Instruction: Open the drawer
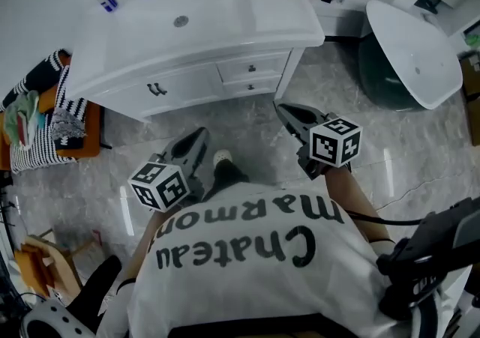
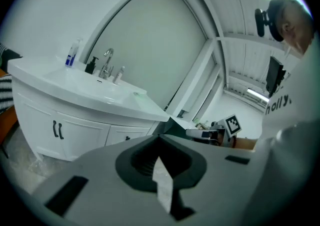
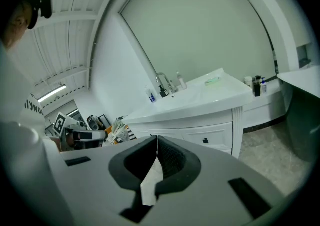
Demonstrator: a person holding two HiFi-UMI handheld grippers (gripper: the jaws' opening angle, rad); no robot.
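The step in hand is, as I judge it, the approach, because nothing is touched yet. The white upper drawer (image 1: 264,67) with its small dark knob (image 1: 252,68) sits in the right part of the white bathroom cabinet (image 1: 187,88), in the upper middle of the head view. It lies under the glossy white worktop (image 1: 289,18) and it is closed. A white lower drawer (image 1: 262,86) lies just below it, and I cannot tell which of the two is meant. The upper one seems the likely choice. Both tools hang above the grey marble floor (image 1: 232,115), well apart from the cabinet. The left tongs (image 1: 201,134) are at the lower left of the centre and the right tongs (image 1: 281,109) at the right of the centre. In each gripper view the two halves are pressed together and nothing is between them.

The right tongs are the nearer to the drawers, so they are the natural ones to use. To do this well, they should first spread, since pressed together they cannot take the knob. Then they should come to the height of the knob and meet it straight on. The knob is small and probably slips easily, so it should sit in the middle of the pads before they close. The pull should go straight toward the person, not sideways or downward. The left tongs are best kept at the side, out of the way of the drawer.
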